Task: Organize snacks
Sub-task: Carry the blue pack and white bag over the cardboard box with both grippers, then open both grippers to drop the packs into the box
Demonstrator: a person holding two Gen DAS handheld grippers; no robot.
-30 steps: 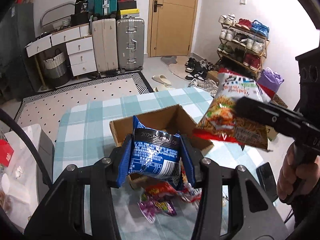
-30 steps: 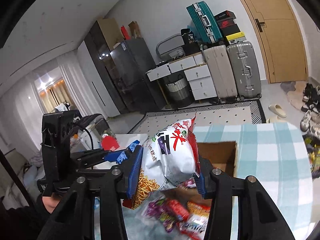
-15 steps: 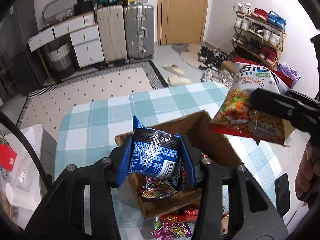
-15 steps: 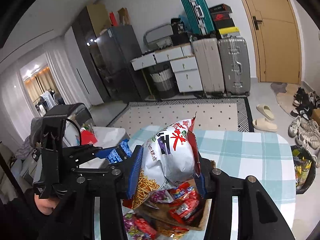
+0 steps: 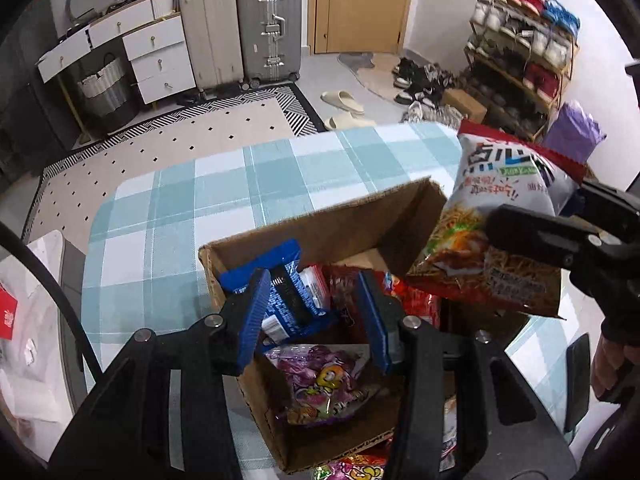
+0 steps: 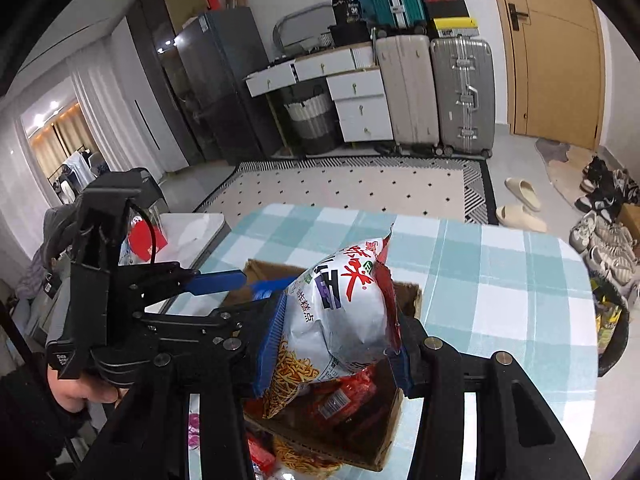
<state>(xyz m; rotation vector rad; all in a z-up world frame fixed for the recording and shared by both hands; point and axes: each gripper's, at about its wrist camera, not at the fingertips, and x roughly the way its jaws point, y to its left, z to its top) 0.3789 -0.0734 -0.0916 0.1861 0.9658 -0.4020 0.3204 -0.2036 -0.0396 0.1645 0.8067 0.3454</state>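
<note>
An open cardboard box point(image 5: 320, 224) stands on a teal plaid tablecloth point(image 5: 180, 220) and holds red packets point(image 5: 416, 300) and a purple packet point(image 5: 324, 380). My left gripper point(image 5: 312, 312) reaches down into the box, shut on a blue snack packet point(image 5: 288, 300). The packet sits skewed, leaning on the left pad. My right gripper point(image 6: 336, 320) is shut on a white-and-red noodle snack bag point(image 6: 340, 312). It holds the bag over the box's right side point(image 5: 492, 200). In the right wrist view the left gripper's blue finger point(image 6: 216, 280) points into the box point(image 6: 408, 292).
More loose packets point(image 5: 360, 468) lie on the cloth in front of the box. A white side table point(image 5: 32, 320) stands to the left. Suitcases point(image 5: 268, 20), drawers point(image 5: 160, 56) and a shoe rack point(image 5: 520, 40) line the far walls. A person's hand point(image 6: 76, 392) grips the left tool.
Both grippers moved forward and down over the box. The blue packet went from upright between the pads to skewed, low inside the box. The noodle bag now hangs above the box's right edge.
</note>
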